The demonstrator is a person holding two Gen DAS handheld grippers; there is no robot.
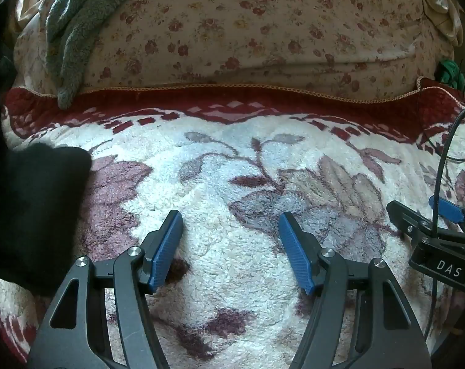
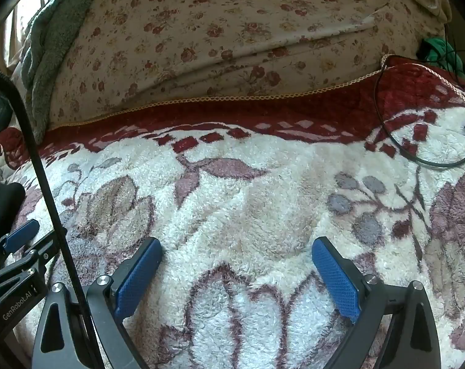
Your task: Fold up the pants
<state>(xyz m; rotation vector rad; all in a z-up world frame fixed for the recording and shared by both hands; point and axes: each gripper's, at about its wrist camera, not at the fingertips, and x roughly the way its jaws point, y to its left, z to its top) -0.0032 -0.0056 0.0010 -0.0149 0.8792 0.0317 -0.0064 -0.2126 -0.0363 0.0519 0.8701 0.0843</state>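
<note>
Black pants (image 1: 32, 215) lie bunched on the fluffy floral blanket (image 1: 232, 160) at the left edge of the left wrist view; a small dark part of the pants (image 2: 1, 206) shows at the far left of the right wrist view. My left gripper (image 1: 230, 218) hovers open over bare blanket, to the right of the pants, nothing between its blue pads. My right gripper (image 2: 237, 243) is also wide open above the blanket (image 2: 247, 203), empty. Each gripper appears at the other view's side edge.
A flower-print quilt (image 1: 247, 24) rises behind the blanket's red border. A grey-green fleece (image 1: 69, 30) hangs over its left side. A black cable (image 2: 416, 153) loops on the blanket at the right, and something green (image 2: 441, 50) lies at the far right.
</note>
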